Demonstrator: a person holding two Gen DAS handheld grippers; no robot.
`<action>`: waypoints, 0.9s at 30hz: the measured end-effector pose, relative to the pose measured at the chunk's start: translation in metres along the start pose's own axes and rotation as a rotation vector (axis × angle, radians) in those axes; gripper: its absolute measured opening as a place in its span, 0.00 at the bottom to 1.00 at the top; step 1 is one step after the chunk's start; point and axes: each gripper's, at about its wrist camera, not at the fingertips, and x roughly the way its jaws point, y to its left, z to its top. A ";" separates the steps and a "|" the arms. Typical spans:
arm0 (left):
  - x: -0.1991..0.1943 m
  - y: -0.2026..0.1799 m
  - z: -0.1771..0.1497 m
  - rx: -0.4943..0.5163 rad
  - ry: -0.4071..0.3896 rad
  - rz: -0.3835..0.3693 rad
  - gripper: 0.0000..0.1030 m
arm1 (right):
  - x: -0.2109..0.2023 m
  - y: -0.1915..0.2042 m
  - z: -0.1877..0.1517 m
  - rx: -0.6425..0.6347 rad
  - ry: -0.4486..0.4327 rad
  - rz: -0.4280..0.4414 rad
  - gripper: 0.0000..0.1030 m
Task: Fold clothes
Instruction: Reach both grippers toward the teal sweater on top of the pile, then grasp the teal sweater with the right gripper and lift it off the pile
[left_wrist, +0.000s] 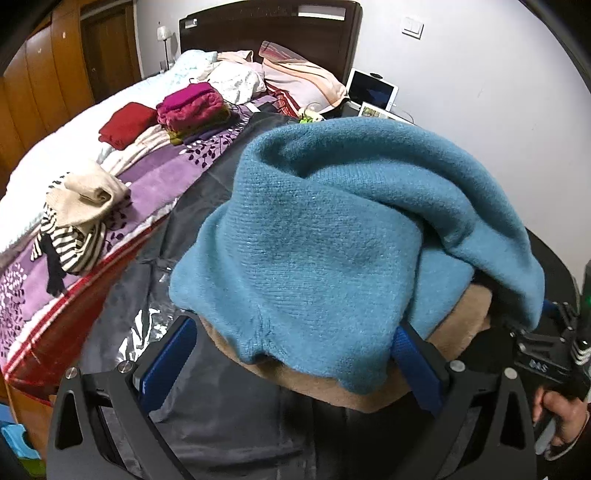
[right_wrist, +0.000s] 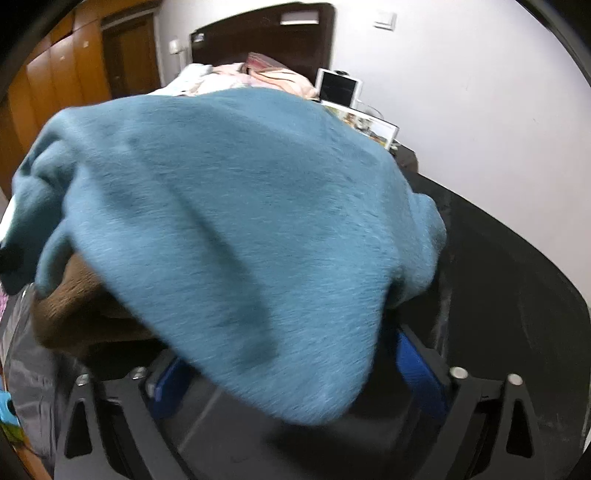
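Note:
A teal knit sweater lies bunched on top of a tan garment, over grey cloth. My left gripper stands open, its blue pads wide apart on either side of the sweater's lower edge, which drapes over the right finger. In the right wrist view the same sweater fills the frame, blurred, and hangs down over my right gripper. Its jaws are wide, and its blue pads sit apart from the knit as far as I can see. A hand holds the right gripper's black body.
The bed carries a purple blanket with folded stacks: magenta, red, and a cream and striped pile. Pillows lie at the headboard. A tablet stands on the nightstand. A black surface runs along the white wall.

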 end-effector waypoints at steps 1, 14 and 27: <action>0.001 0.001 0.000 -0.005 0.002 -0.005 1.00 | -0.001 -0.004 0.001 0.024 -0.007 0.014 0.77; 0.009 0.005 0.004 -0.079 0.037 -0.117 0.95 | -0.048 -0.016 0.019 0.092 -0.194 0.012 0.23; -0.014 -0.023 -0.005 -0.036 0.018 -0.158 0.62 | -0.143 -0.050 0.034 0.181 -0.420 -0.039 0.21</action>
